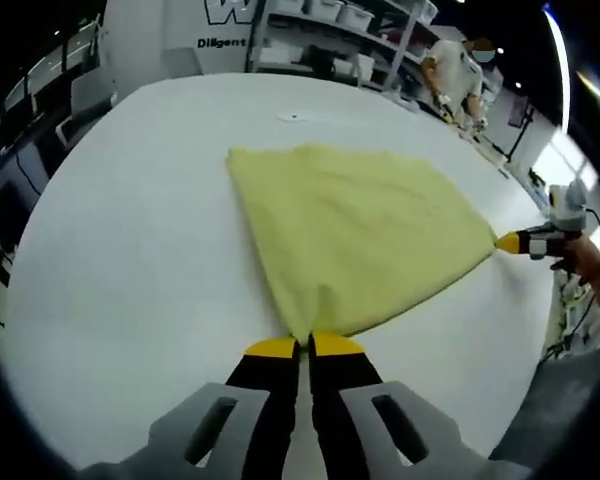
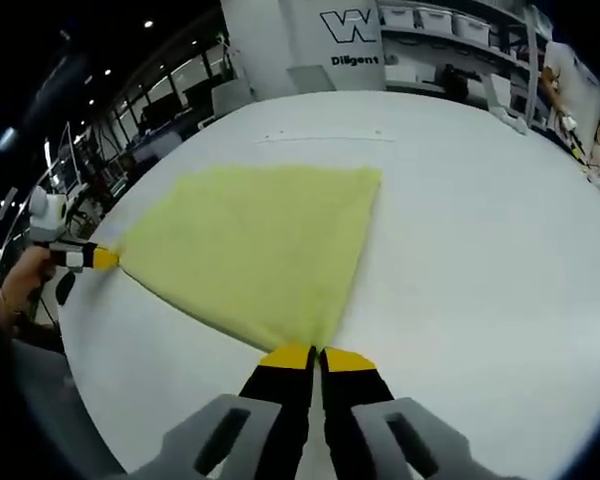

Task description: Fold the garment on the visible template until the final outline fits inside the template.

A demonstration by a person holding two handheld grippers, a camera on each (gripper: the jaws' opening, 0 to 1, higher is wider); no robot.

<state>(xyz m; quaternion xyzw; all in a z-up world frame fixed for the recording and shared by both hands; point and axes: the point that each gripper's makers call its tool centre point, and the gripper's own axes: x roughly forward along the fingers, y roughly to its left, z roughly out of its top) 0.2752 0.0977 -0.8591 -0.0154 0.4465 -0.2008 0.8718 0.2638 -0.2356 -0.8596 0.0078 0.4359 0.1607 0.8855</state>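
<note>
Garment (image 1: 355,235), pale yellow, lies spread on the white table (image 1: 130,250) and is pulled taut between two corners (it narrows to a point at each). In the left gripper view, the left gripper (image 1: 303,347) has its yellow-tipped jaws clenched on the near corner, while the right gripper (image 1: 510,242) pinches the far right corner. In the right gripper view, the right gripper's jaws are clamped on the near corner. Shelves (image 1: 330,30) with bins and a person (image 1: 458,70) stand beyond the table.
</note>
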